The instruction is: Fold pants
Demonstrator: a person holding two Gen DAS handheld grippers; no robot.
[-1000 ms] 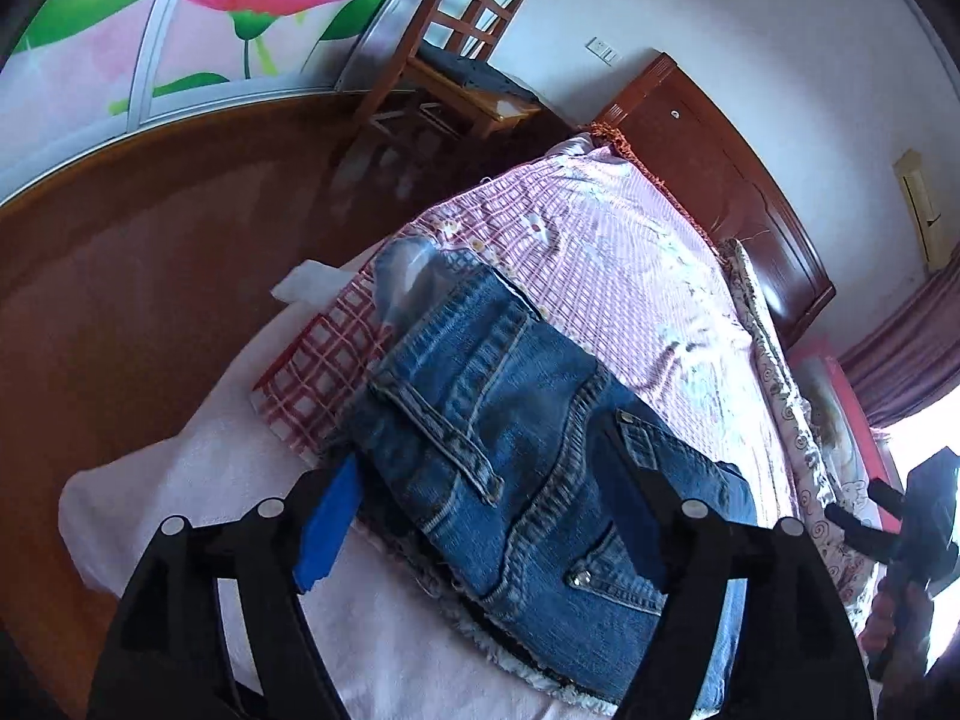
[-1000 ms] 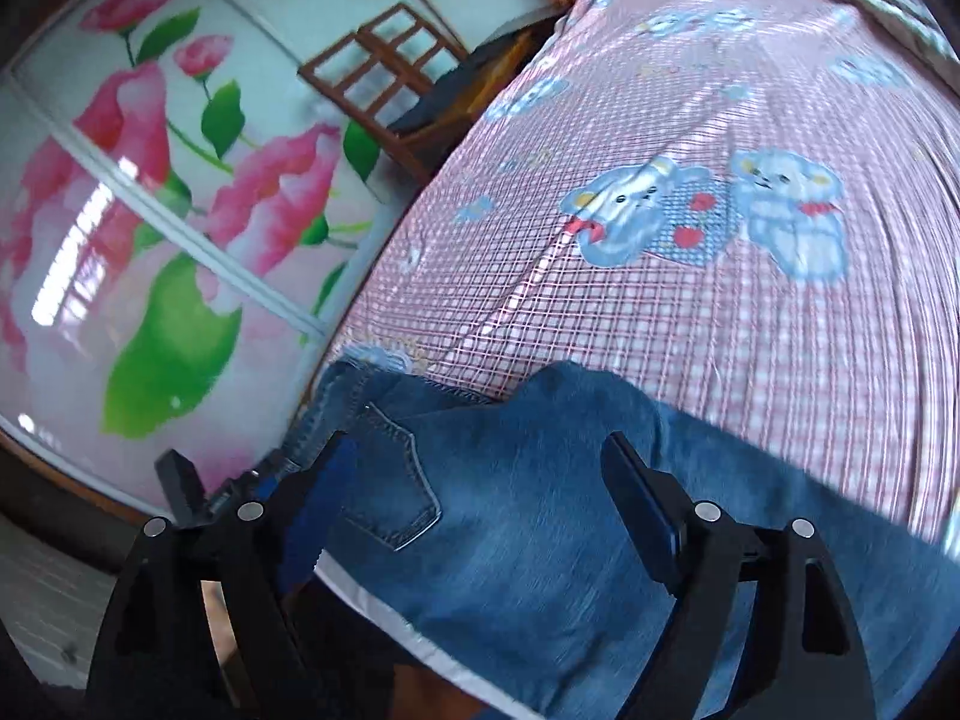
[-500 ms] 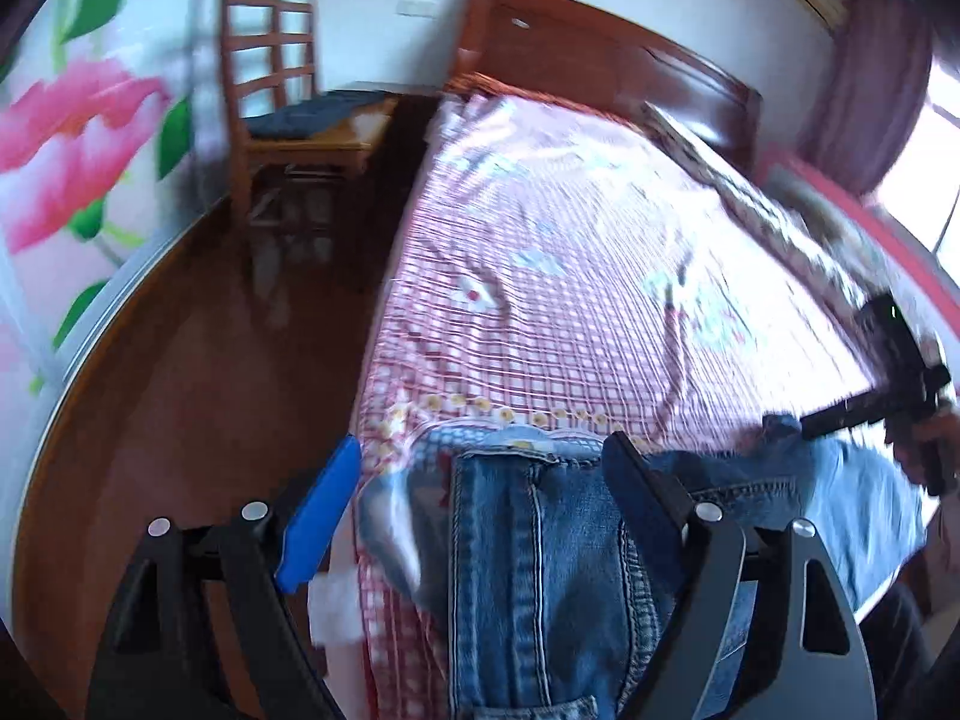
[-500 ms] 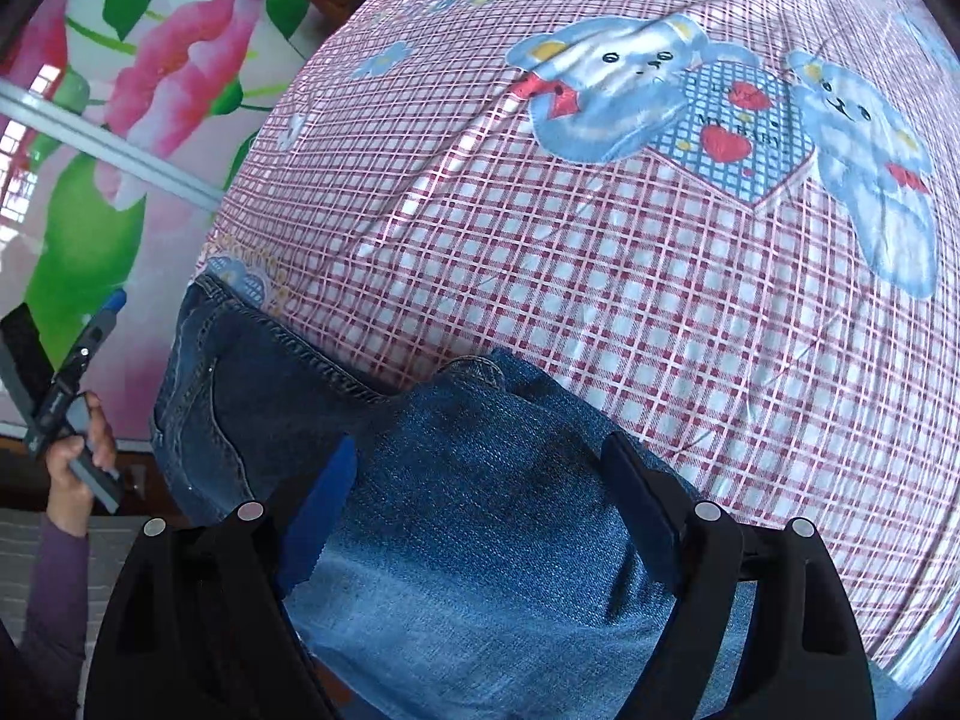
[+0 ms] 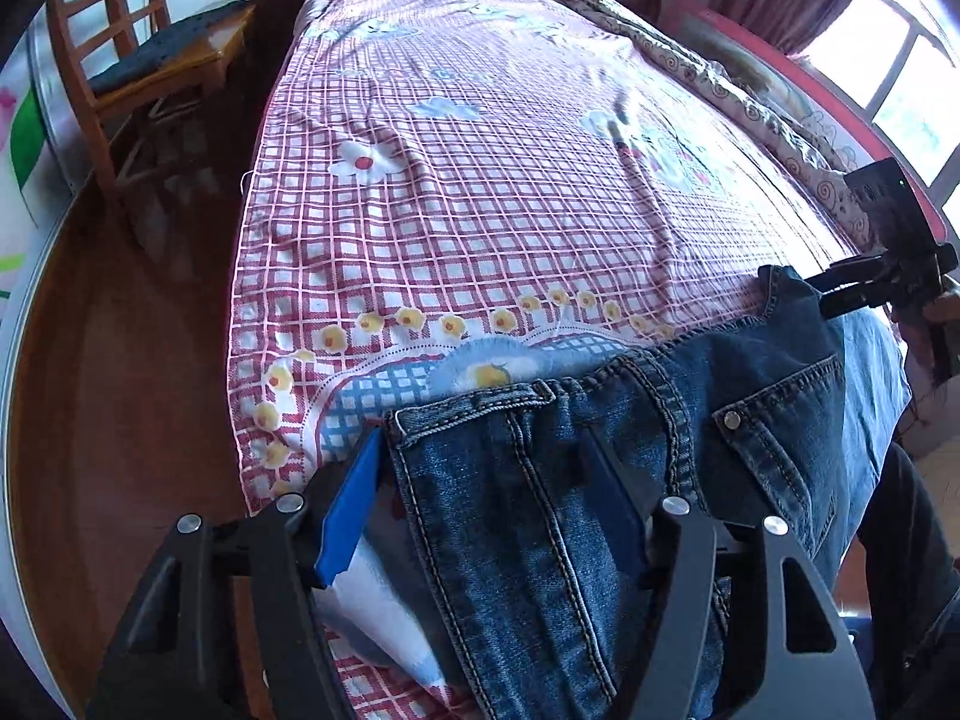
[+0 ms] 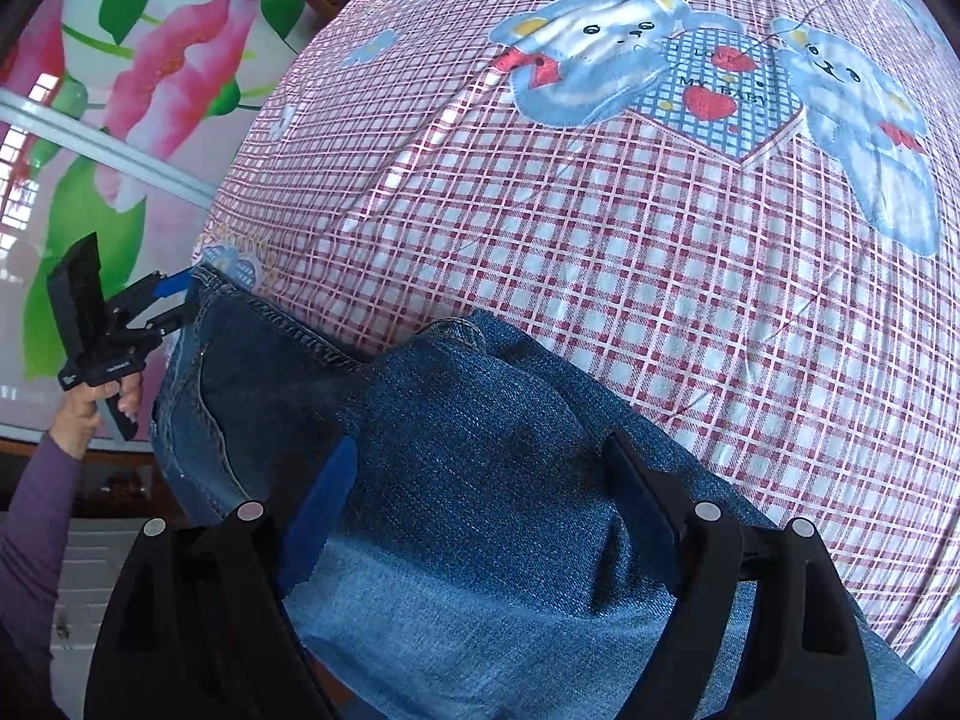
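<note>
Pink checked bedsheet (image 5: 480, 228) over a wooden-floored bedroom, jeans (image 5: 600, 480) at the bed's near edge, left gripper (image 5: 486, 480) closing astride the waistband, right gripper (image 6: 480, 480) wide above denim, chair (image 5: 138, 60) beside the bed.

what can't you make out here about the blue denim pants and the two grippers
- Blue denim pants: legs and hems run off the bottom edge in both wrist views, so fold state is unclear.
- Left gripper: jaws closing astride the waistband corner; pad contact is not clear.
- Right gripper: open over denim; the cloth beneath is hidden by its black fingers.
- Red checked bedsheet: near edge covered by denim.
</note>
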